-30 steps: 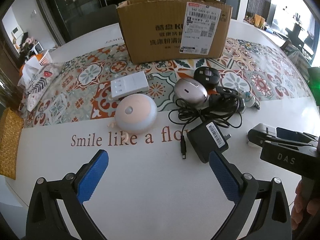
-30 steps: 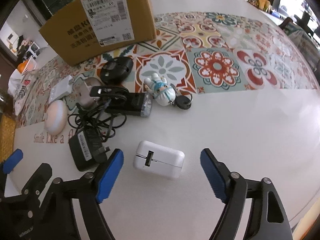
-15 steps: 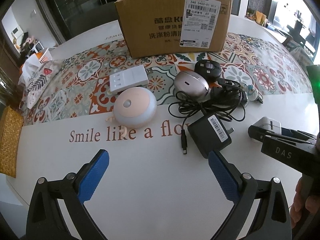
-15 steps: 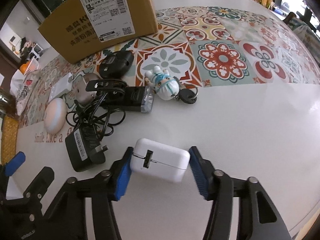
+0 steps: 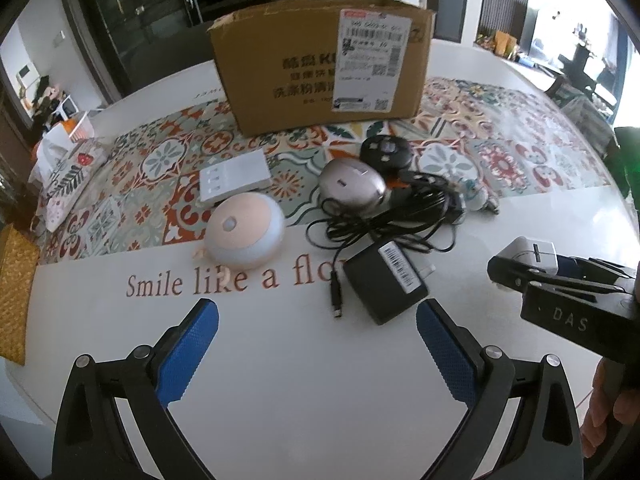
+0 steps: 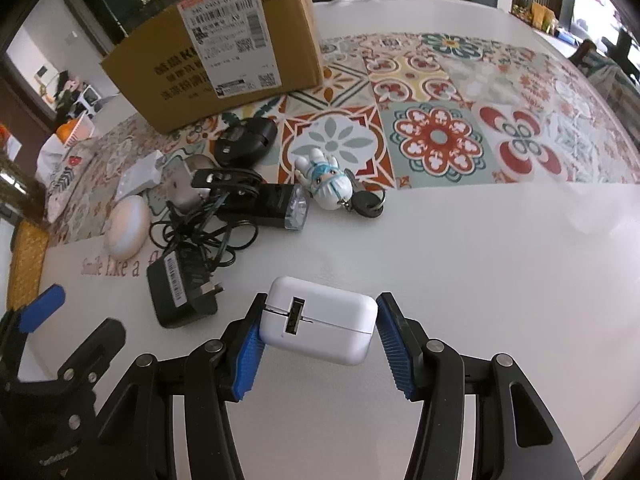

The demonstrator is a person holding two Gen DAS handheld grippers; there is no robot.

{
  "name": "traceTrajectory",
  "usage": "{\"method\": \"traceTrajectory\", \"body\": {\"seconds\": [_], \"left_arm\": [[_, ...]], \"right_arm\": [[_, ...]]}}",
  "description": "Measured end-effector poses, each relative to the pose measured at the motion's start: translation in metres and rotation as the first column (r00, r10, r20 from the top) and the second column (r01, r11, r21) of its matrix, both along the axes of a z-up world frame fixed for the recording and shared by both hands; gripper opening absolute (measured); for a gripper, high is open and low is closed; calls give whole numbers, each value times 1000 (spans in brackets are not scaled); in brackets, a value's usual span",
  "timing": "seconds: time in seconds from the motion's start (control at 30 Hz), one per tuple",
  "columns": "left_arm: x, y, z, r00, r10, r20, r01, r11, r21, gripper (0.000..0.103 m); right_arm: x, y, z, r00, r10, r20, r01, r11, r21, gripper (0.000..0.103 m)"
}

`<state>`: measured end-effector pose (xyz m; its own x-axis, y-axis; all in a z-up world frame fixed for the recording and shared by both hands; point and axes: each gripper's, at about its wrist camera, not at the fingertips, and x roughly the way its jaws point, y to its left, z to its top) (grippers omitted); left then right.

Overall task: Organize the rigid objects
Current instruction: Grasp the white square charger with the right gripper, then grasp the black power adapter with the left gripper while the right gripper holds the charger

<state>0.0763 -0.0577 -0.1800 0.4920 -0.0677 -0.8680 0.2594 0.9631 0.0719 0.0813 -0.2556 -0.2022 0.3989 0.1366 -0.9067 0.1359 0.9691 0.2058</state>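
Closure complete: right claw [image 6: 318,336], wide apart a second ago, now pinches the white USB charger [image 6: 318,320] on the bare counter [image 6: 480,264]. Left claw [image 5: 316,344] stays spread, empty. Likely next: lift toward cardboard box [image 6: 224,44].

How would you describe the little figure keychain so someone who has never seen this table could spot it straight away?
Start at the cardboard box on the patterned cloth and come toward the plain white part of the table. At the cloth's near edge, right of the black flashlight, lies the figurine keychain. It is the only doll-shaped item: white suit, blue mask, with a black key on its ring.
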Motion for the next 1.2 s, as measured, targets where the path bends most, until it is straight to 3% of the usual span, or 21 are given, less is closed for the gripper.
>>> {"method": "traceTrajectory", "body": {"seconds": [0.2, 0.5, 0.87, 1.0, 1.2], "left_arm": [[-2, -11, 1, 999, -13, 46, 14, 1000, -26, 96], [10, -36, -23, 1000, -6, -7, 6, 996, -86, 88], [27, -53, -58, 999, -4, -47, 2, 999, -32, 77], [29, -54, -59, 1000, -9, -12, 9, 1000, -23, 70], [27, -49, -58, 1000, -23, -8, 23, 999, -38, 69]], "right_arm": [[-8, -7, 11, 1000, 10, 22, -10, 1000, -16, 54], [-9, -29, 4, 999, -31, 8, 31, 999, -12, 54], [-1, -30, -8, 1000, -17, -14, 17, 1000, 4, 54], [1, -26, -10, 1000, -2, -16, 2, 1000, 11, 54], [1, -21, -11, 1000, 15, -17, -14, 1000, 17, 54]]}}
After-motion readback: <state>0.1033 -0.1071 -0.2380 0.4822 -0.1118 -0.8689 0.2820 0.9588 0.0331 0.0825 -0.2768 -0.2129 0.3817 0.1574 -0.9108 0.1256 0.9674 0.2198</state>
